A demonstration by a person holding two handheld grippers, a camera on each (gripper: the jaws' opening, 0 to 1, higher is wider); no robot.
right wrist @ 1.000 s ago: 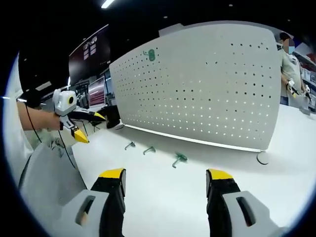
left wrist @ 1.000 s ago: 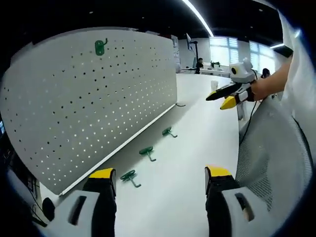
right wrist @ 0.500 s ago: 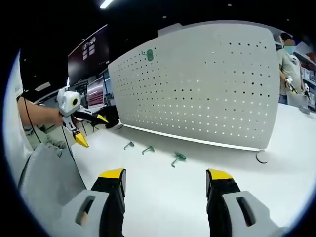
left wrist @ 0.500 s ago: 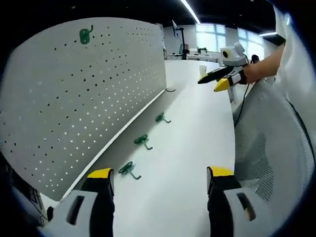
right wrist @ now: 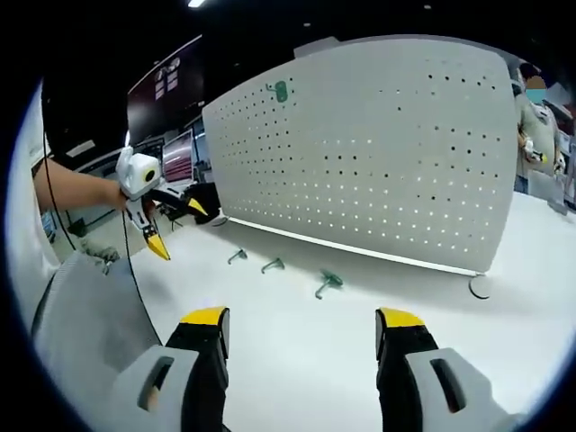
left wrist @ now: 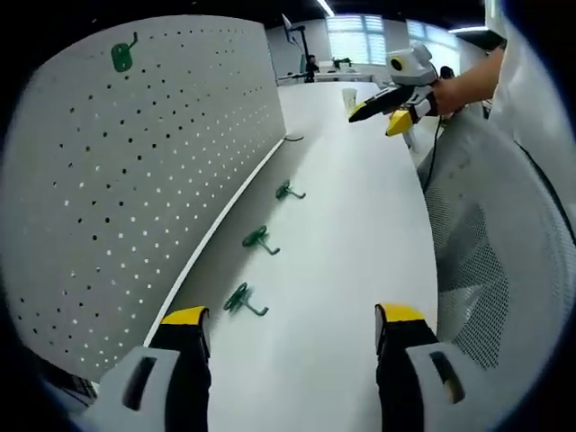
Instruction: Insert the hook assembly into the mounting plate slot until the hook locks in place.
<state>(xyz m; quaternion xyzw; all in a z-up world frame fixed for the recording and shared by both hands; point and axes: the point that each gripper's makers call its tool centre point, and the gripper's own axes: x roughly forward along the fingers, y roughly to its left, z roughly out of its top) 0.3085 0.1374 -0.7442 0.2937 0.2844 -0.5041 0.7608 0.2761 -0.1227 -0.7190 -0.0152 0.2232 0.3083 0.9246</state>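
Three green hooks (left wrist: pixel 258 239) are lying in a row on the white table (left wrist: pixel 351 270), just beside the foot of the upright pegboard (left wrist: pixel 135 180); a fourth hook (left wrist: pixel 121 56) is hanging near its top. Left gripper (left wrist: pixel 292 337) and right gripper (right wrist: pixel 301 337) are hovering with jaws spread, grasping nothing.

light: ceiling strips (left wrist: pixel 324 7), bright | shadows: soft | edges: strong fisheye bend | focus: sharp

A white table (left wrist: pixel 360 234) lies beside a grey mesh chair back (left wrist: pixel 486 261).
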